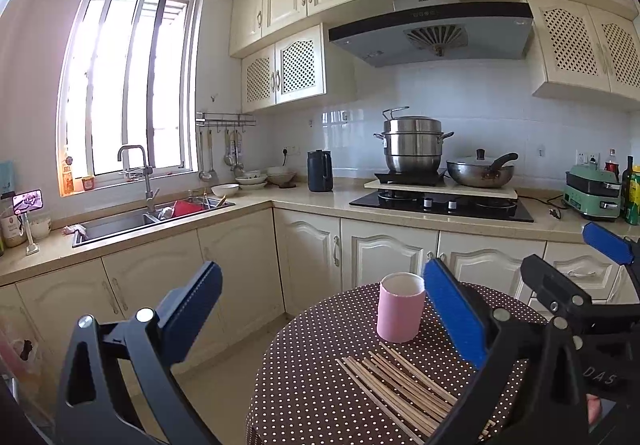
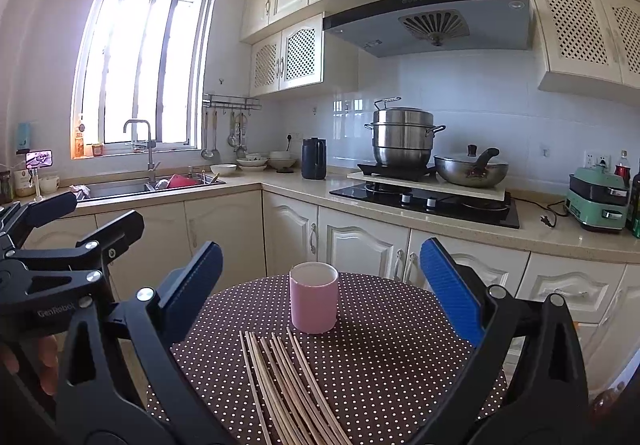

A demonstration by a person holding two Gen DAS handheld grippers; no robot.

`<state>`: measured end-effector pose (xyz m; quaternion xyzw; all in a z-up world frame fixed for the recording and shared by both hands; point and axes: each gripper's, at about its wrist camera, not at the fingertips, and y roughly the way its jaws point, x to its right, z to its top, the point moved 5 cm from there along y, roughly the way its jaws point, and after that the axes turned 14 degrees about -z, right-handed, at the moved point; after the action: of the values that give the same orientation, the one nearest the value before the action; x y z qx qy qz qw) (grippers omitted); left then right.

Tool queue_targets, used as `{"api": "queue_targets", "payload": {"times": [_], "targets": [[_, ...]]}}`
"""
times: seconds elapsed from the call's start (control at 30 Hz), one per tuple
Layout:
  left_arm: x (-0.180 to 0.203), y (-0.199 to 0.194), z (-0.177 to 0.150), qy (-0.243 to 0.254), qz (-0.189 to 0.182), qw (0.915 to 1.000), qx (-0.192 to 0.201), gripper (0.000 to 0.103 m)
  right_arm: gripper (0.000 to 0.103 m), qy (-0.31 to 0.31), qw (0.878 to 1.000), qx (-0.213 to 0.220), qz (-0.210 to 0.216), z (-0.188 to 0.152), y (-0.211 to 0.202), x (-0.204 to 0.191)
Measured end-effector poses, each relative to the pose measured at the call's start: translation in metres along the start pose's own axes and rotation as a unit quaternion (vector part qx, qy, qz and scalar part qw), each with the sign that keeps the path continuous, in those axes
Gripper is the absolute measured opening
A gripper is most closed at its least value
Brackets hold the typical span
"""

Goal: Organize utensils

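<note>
Hovering: both grippers hang above the table [image 2: 400, 365], touching nothing
Left gripper [image 1: 320, 309]: released, jaws spread wide, nothing between them
Right gripper [image 2: 320, 285]: released too, jaws wide, lined up on the cup and sticks
Chopsticks [image 2: 288, 385]: a loose fan lying flat on the dotted cloth, just in front of the cup, tips pointing toward it
Cup [image 2: 314, 297]: pink, upright, open-topped, near the middle of the table, apparently empty
Risk, pinch: thin sticks lying flat could slip or scatter if the jaws close on several at once
Risk, roll: a nudged stick may roll toward the table edge and drop
Risk, cup: light and tall, likely to tip if a stick end strikes its rim, or if the other gripper does not steady it
Risk, crowding: the two grippers sit close and could collide over the sticks
</note>
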<state>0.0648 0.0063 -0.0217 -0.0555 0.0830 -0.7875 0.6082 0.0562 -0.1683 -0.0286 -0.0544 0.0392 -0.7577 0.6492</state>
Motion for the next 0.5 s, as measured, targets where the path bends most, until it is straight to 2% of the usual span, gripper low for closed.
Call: {"api": "queue_targets", "payload": {"times": [0.5], "targets": [[-0.001,0.0025,-0.0007,0.001,0.005,1.0,-0.001,0.099,0.097,0.009,1.0,-0.008,0.004,-0.0014,0.0051,0.0033]]}}
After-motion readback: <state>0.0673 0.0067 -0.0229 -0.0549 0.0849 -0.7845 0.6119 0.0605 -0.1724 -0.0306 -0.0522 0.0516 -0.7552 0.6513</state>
